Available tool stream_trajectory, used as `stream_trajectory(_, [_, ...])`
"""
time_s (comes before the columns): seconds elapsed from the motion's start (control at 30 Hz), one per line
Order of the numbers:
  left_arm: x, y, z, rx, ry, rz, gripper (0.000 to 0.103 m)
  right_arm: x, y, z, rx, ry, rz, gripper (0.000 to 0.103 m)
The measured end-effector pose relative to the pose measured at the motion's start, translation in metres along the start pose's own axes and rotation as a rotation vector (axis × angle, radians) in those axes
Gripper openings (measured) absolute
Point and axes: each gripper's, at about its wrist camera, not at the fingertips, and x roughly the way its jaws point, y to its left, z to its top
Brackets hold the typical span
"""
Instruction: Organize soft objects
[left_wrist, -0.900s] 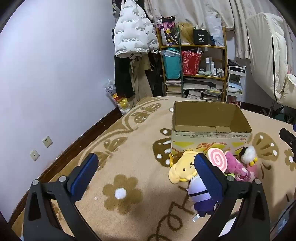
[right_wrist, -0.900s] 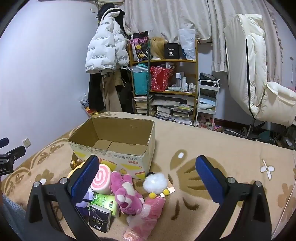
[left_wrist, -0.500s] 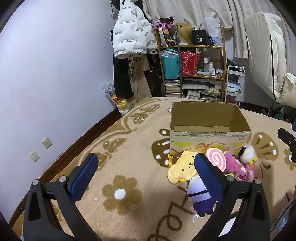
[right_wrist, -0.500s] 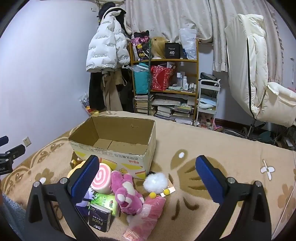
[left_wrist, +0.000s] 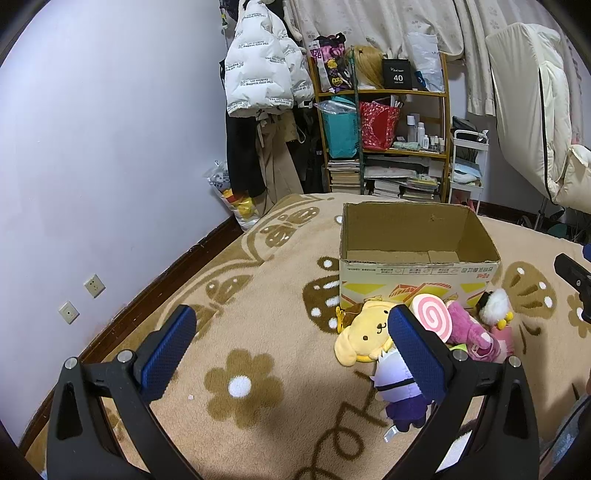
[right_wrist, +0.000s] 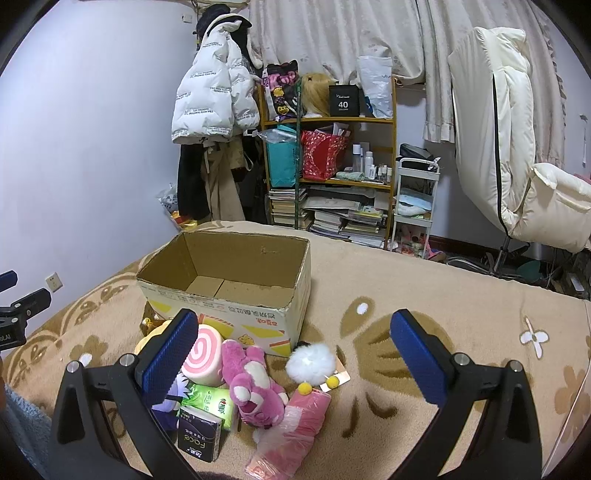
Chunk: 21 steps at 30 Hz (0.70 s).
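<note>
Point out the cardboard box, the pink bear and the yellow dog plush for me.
cardboard box (right_wrist: 236, 314): right wrist view, printed front wall.
pink bear (right_wrist: 251, 384): right wrist view, its belly.
yellow dog plush (left_wrist: 367, 330): left wrist view, its face.

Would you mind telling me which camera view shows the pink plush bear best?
The right wrist view: the pink plush bear lies nearly whole in front of the cardboard box, between the swirl cushion and the white pompom. In the left wrist view the cushion hides part of it.
</note>
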Motion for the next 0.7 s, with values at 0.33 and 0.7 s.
stream_trajectory(0.33, [-0.0004, -0.0007, -0.0003, 0.0, -0.002, 0.001, 0.102, -0.0001, -0.0005, -0.0001, 0.0, 0.001, 0.0, 0.103])
stream_trajectory(0.7, [-0.0017, 0.0007, 0.0002, 0.001, -0.009, -0.001, 0.102, -0.0004, -0.0008, -0.0004, 0.0, 0.001, 0.0, 0.103])
